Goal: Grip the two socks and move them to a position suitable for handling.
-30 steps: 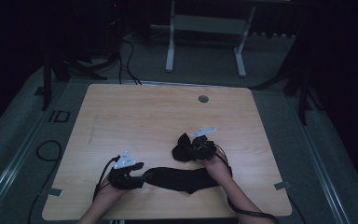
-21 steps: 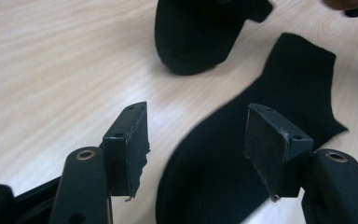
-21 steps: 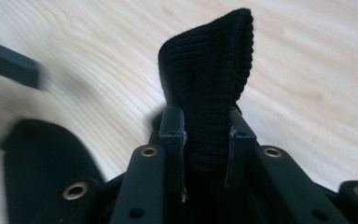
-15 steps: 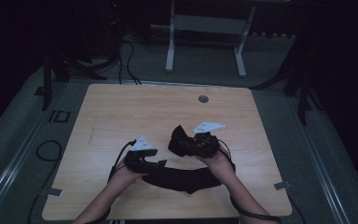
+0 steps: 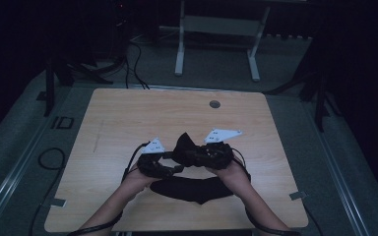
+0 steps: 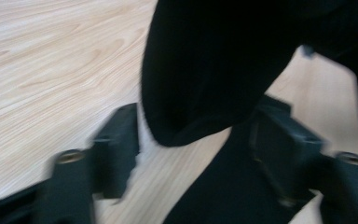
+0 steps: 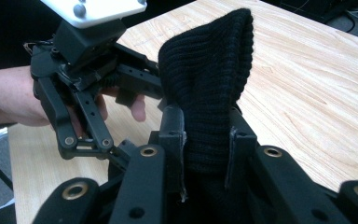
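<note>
Both grippers have been raised and brought closer together since the earlier frames, and the end of the black knit cloth [image 5: 193,189] clamped by the right gripper [image 5: 193,153] has been lifted off the table [image 5: 128,113]. The jaws of the left gripper [image 5: 170,169] have just been opening.

Nearest, at the near edge of the table, the person's forearms are seen entering from below. The lower part of the cloth is seen lying flat on the wood between the two hands, near the near edge and slightly right of centre.

Just beyond it, the left gripper is held at the left of the pair. In the left gripper view its jaws are seen apart, with a hanging fold of the cloth [image 6: 214,70] between them. That view is blurred, but the pads are not seen pressing on the fabric.

At the right, the right gripper is closed on the raised end of the cloth. In the right gripper view the ribbed fabric [image 7: 205,84] is pinched between both pads and stands up above them. The left gripper [image 7: 135,100] is seen just beside that fold.

Farther off, a small round grommet [image 5: 214,104] is set in the table near its far edge. Beyond the table, a white metal frame [image 5: 216,39] and loose cables [image 5: 133,59] are seen on the dark floor.
</note>
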